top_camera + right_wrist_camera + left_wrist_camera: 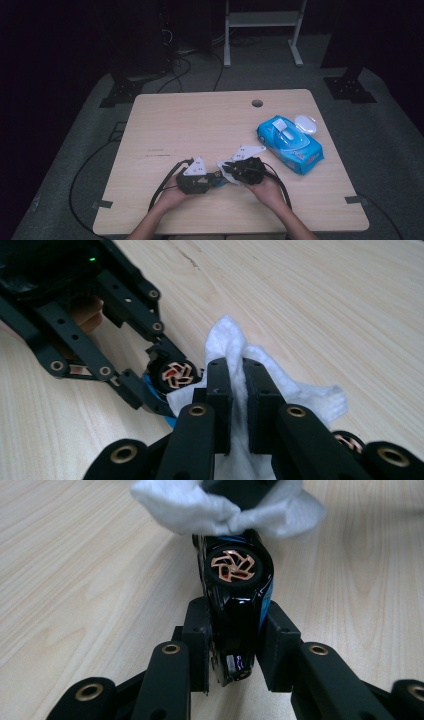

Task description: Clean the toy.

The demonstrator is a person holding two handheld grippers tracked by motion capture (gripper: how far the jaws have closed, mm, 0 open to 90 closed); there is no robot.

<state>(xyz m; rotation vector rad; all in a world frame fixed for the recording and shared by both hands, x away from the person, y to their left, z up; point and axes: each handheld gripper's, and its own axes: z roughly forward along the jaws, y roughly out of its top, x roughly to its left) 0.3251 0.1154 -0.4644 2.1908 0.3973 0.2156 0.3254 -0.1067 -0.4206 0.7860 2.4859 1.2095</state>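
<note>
So the left gripper point(235, 645) has its jaws clamped on a black toy car point(235, 595), pinching the body from both sides, with the car's long axis running straight out from the jaws toward the other hand. The right gripper point(239, 390) is shut on a white wipe point(280, 390) and sits directly across, the cloth draped over the car's far end and touching it, so any wiping stroke probably runs along the car toward the left jaws. Both hands meet near the front edge of the table point(200, 120), with loads of bare wood beyond. The blue wipes pack point(290, 145) lies off to the right, well apart, lid open.
</note>
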